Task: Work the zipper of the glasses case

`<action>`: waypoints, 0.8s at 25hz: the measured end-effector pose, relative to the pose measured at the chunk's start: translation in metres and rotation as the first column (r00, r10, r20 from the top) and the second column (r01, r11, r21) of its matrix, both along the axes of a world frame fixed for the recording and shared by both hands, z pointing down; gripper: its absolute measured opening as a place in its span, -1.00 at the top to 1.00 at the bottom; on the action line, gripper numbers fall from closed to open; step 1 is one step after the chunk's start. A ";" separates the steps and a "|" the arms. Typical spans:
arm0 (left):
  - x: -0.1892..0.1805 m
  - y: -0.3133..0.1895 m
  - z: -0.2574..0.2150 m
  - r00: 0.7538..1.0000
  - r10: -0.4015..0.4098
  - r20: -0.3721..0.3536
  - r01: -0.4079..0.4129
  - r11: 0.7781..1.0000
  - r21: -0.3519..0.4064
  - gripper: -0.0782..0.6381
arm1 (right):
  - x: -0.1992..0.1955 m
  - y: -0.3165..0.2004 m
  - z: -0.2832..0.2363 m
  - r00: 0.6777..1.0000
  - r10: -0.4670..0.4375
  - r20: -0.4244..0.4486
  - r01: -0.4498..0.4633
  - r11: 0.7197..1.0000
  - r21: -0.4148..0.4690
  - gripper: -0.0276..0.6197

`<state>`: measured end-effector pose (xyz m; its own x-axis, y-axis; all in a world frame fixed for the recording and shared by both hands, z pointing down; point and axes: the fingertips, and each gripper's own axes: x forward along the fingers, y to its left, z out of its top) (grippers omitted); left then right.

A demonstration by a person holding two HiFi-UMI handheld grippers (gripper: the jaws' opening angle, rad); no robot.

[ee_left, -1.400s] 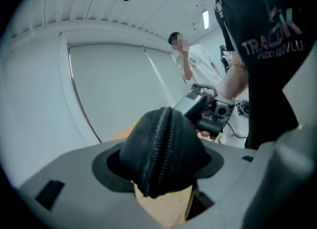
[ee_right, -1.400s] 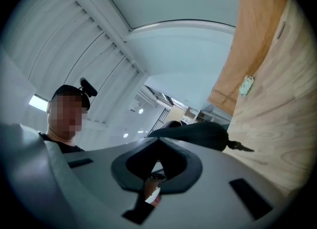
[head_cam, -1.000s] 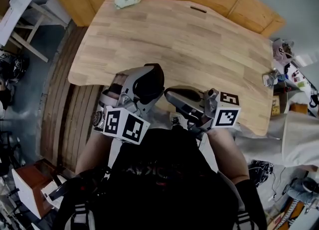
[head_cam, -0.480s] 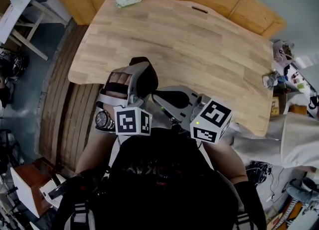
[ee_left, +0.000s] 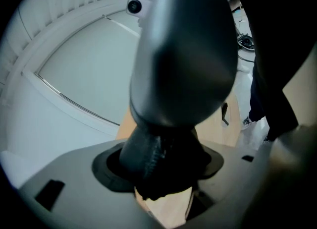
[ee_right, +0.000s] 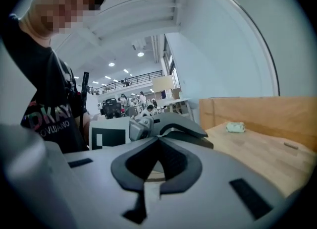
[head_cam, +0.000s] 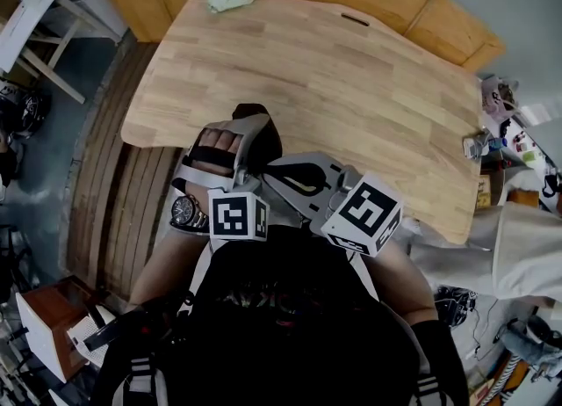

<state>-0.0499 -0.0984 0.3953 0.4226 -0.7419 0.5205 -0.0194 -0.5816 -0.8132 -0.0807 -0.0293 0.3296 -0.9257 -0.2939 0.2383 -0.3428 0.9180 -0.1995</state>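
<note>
Glasses case (ee_left: 183, 64) sat clamped in the left gripper (ee_left: 161, 167) jaws, long axis running out along them, zipper (ee_left: 152, 156) facing back, over the near tabletop (head_cam: 351, 70) edge. Just beside it, the right gripper (ee_right: 158, 146) pointed across, jaws pressed together, nothing seen between.

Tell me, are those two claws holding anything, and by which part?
The left gripper clamps the black glasses case by one end, where its zipper seam shows. The right gripper is shut with nothing in it.
</note>
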 end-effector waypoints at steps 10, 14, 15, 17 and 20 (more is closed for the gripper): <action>0.010 0.002 -0.003 1.000 0.018 0.022 -0.019 1.000 0.021 -0.05 | 0.004 0.003 -0.001 0.996 -0.066 -0.060 0.073 0.990 0.123 0.86; 0.014 0.004 -0.017 0.997 0.050 -0.064 -0.047 0.998 0.047 -0.05 | 0.012 0.005 -0.014 0.993 -0.056 0.102 0.055 0.998 0.011 0.86; 0.015 0.005 -0.022 0.994 0.060 -0.094 -0.054 0.997 0.057 -0.05 | 0.015 0.005 -0.018 0.989 -0.058 0.139 0.060 0.998 -0.009 0.86; 0.016 0.008 -0.034 0.984 0.092 -0.155 -0.078 0.992 0.095 -0.05 | 0.022 0.005 -0.026 0.976 -0.065 0.208 0.076 0.996 -0.042 0.86; 0.019 0.015 -0.052 0.961 0.170 -0.219 -0.134 0.976 0.169 -0.09 | 0.033 0.006 -0.038 0.952 -0.078 0.296 0.106 0.991 -0.079 0.86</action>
